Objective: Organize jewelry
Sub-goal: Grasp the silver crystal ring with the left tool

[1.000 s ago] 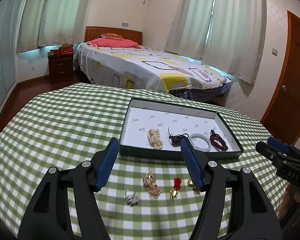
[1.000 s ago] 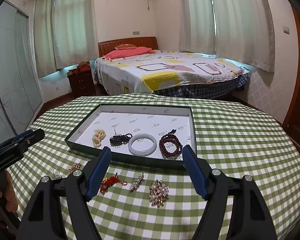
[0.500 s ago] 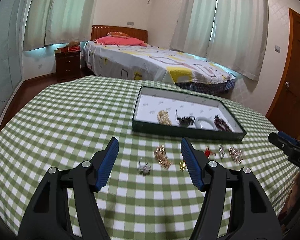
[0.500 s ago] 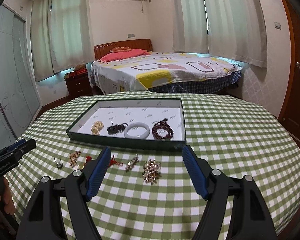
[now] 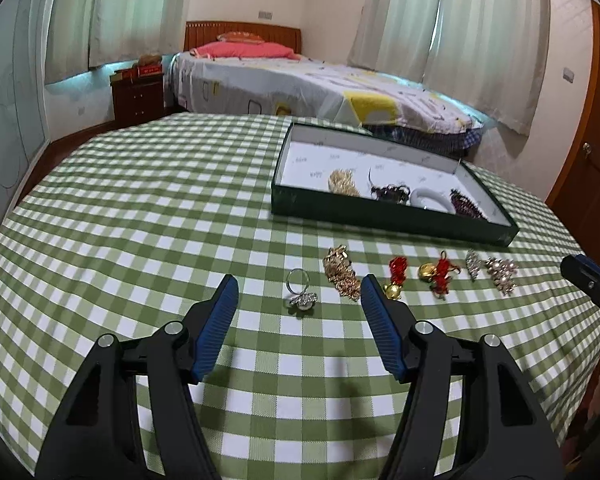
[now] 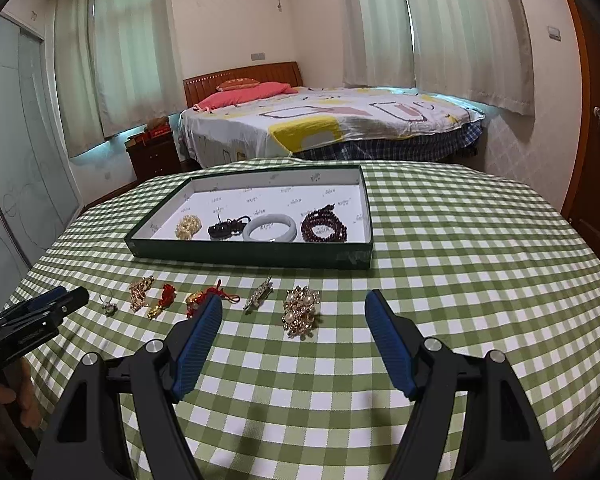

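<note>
- The table (image 6: 460,240), under a green checked cloth, carries everything; the step in hand looks like the approach for a fresh pick, with both claws low over the near edge and nothing yet lifted.
- The dark green tray (image 6: 252,256) sits far of the loose pieces and already holds four items in a row along its near side: a gold cluster (image 6: 188,227), a dark corded piece (image 6: 226,229), a pale bangle (image 6: 270,231) and a dark red bead string (image 6: 324,229).
- Six pieces remain loose on the cloth in a line between tray and claws, so by my reckoning the job is under half done.
- The right claw (image 6: 293,308) stands wide and empty; the pearl and gold brooch (image 6: 300,312) lies just far of its gap, nearer the left pad, not touched.
- The left claw (image 5: 299,292) is moderately wide and empty, its jaws having just been closing a little with nothing pressed between them; the silver ring (image 5: 300,292) lies in line with its gap, apart from both pads.
- The gold chain piece (image 5: 342,272) lies just left of the right pad of that claw, close enough to be snagged.
- Next move, as I judge it: lower the left claw around the ring, pinch narrowly on that small upright hoop, then carry it to bare tray floor.
</note>
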`<action>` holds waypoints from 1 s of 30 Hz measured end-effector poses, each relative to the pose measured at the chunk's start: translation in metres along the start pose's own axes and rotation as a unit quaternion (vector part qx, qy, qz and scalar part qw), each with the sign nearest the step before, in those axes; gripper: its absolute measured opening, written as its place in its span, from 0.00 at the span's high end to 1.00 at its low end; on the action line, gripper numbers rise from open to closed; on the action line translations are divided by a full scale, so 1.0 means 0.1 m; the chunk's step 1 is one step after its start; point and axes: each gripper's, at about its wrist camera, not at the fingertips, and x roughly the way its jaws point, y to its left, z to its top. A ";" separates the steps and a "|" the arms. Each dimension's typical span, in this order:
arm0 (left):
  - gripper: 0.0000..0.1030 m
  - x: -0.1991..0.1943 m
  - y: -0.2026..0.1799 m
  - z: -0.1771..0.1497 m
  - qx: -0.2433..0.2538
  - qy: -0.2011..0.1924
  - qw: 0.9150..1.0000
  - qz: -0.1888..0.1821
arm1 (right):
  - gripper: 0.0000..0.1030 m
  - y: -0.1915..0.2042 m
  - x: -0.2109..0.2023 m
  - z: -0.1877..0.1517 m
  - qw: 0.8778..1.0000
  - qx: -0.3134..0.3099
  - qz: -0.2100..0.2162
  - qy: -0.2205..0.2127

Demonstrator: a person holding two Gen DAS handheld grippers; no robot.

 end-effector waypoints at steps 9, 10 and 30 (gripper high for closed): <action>0.56 0.26 -0.04 0.00 0.002 0.037 0.999 -0.005 | 0.30 -0.01 0.11 -0.04 1.000 0.003 0.000 0.015; 0.57 0.28 -0.03 0.00 0.002 0.039 0.999 -0.006 | 0.30 -0.01 0.12 -0.05 1.000 0.003 0.000 0.016; 0.81 0.33 0.00 -0.02 -0.005 0.046 0.999 -0.016 | 0.30 -0.03 0.27 -0.10 0.999 0.010 0.002 0.042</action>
